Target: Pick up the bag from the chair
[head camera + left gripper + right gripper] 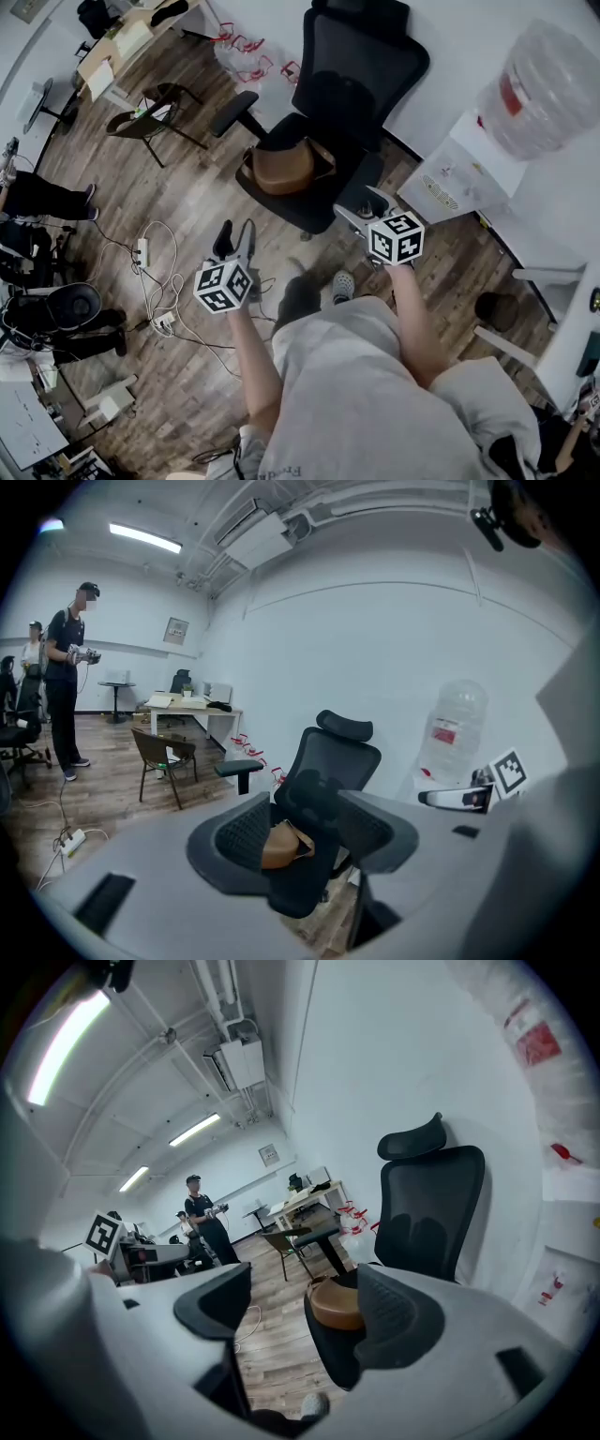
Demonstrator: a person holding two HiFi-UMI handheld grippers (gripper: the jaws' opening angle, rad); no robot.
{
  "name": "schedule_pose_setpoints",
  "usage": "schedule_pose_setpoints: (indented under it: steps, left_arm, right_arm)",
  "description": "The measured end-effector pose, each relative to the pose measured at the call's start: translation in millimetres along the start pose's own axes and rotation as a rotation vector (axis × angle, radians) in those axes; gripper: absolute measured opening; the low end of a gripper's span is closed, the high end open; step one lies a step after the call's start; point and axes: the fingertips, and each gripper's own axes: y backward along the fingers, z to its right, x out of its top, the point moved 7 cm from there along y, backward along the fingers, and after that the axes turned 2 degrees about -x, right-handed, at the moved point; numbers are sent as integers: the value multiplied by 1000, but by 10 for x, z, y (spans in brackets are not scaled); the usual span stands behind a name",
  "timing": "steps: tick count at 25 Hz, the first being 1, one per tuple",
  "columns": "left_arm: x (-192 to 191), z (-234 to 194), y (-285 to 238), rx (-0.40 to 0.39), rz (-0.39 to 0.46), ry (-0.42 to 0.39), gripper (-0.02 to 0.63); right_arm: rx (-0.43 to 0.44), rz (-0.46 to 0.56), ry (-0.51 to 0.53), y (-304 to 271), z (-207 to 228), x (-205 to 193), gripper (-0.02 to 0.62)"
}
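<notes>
A brown bag (281,167) lies on the seat of a black office chair (352,70) that stands against the white wall. Both grippers hover short of the chair, apart from the bag. My left gripper (235,240) is open at the chair's front left, and my right gripper (364,208) is open at its front right. In the left gripper view the bag (284,844) shows far ahead between the spread jaws of the left gripper (307,841). The right gripper view has the bag (336,1305) ahead, just inside the right jaw of the right gripper (295,1314). Nothing is held.
A wooden chair (150,117) and a desk (122,42) stand to the left. Cables and a power strip (142,251) lie on the wood floor. A water dispenser with its bottle (544,84) is at the right. A person (67,682) stands far off.
</notes>
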Motion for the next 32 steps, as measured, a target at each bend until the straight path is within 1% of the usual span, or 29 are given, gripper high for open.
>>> schedule_pose_setpoints:
  steps: [3,6,9,14,19,22,24,29,32]
  left_arm:
    - [55,-119,-101,6,8,14,215]
    - [87,-197,-258,-7,-2,12,215]
    - [140,-307,-504,-24,-11,3,213]
    - [364,-571,-934,-31,10,-2,213]
    - [536,-962,-1429,-64,-28,8,213]
    - [610,-1211,-1718,-63,-56,-19,212]
    - [659,-1366,-1917,-78,-84,-28,212]
    - [808,-1765,-2377,-116,-116,-13,213]
    - [825,-1966,-2655,-155,-156,6,212]
  right_arm:
    - [11,-8,11,-159,-12,85,370]
    - [12,-16,21,-311,-4,139,385]
    - [-7,-23,22,-511,77,182,405]
    - [-48,-31,2,-891,214,368,414]
    - [-92,-56,-32,-1402,292,522,413]
    - [-117,-81,-44,-1743,311,589,413]
    - [-139,-96,-57,-1952,323,637,413]
    - [-205,-124,-89,-2417,343,774,410]
    - [-253,-152,-111,-2614,391,815,410]
